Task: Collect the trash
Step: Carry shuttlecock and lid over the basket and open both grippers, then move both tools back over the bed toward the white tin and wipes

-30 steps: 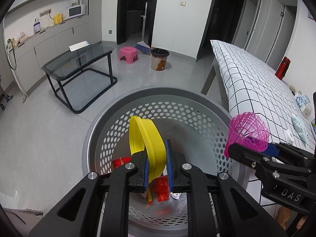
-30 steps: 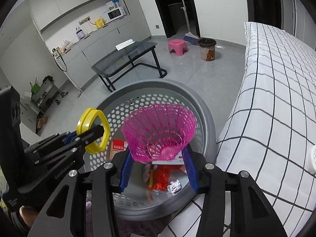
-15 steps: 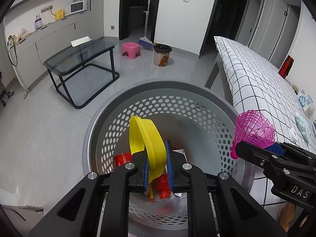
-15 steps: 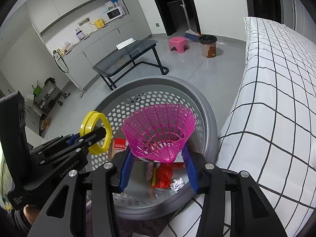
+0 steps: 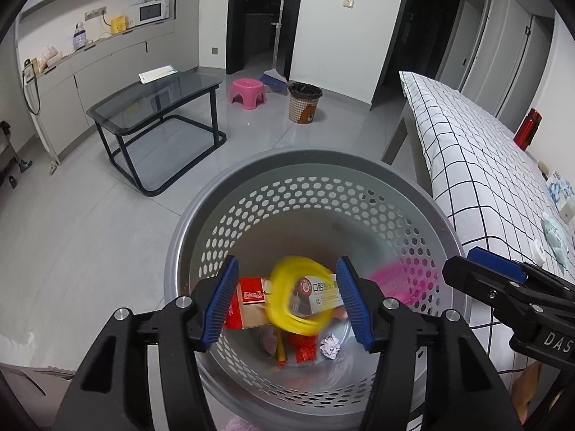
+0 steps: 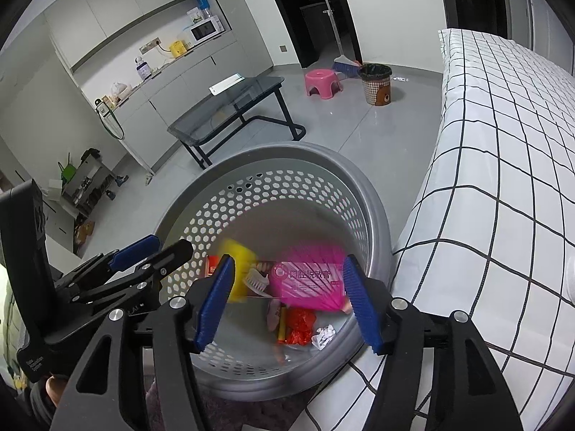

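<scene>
Left wrist | basket (image 5: 359,165): yellow ring (image 5: 298,296), pink cone (image 5: 402,283), wrappers | both hand-held grippers open, empty

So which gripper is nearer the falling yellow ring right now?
Left. The left gripper, open, hangs right above the blurred yellow ring inside the grey basket. The right gripper, also open, sits off to the ring's right, above the pink mesh piece.

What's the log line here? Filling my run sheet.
left tool: open | right tool: open | yellow ring, pink cup: blurred, falling in bin
</scene>
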### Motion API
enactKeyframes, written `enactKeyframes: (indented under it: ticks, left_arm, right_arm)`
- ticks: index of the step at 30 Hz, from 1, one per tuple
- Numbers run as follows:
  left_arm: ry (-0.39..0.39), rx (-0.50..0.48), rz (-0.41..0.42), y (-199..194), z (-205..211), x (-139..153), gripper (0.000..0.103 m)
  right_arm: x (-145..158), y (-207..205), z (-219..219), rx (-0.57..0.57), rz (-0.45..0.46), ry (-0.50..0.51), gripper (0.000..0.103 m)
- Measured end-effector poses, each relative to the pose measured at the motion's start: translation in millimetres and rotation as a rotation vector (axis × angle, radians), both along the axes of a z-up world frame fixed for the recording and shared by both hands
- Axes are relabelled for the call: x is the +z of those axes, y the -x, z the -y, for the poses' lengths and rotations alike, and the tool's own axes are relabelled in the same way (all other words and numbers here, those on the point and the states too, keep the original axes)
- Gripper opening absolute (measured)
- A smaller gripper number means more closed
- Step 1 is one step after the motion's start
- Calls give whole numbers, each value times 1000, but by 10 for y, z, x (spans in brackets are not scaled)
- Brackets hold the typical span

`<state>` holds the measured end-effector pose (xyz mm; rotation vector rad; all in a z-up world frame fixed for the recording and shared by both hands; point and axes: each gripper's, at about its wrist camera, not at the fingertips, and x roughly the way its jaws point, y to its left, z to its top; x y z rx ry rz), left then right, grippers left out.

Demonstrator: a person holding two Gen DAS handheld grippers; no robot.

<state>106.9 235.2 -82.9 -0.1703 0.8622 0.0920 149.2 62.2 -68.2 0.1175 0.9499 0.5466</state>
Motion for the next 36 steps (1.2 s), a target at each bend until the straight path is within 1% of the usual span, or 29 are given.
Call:
enactKeyframes:
  ticks: [14,17,18,27,33,36]
  left_arm:
    - [-1,6,-7,-1,-13,-18,59]
    - [-2,11,-3,19,-32,-11,64]
    - [-4,13,-1,29,-40,-4,66]
    - [-16,28,5,102,-23,73,72]
    - [-22,42,20,202,-21,180,78]
    - [-27,43,25,248,9,244,79]
  right_arm:
    - [2,-4,-4,-1,-1,2,60]
    - [1,-6,-4,-1,-2,1,60]
    - [3,-5,-3,-1,-2,0,62]
    - [25,12,1,-3,6,-11,63]
    - [35,57,63,0,20,-28,65]
    - [45,108,97,-1,24,-32,66]
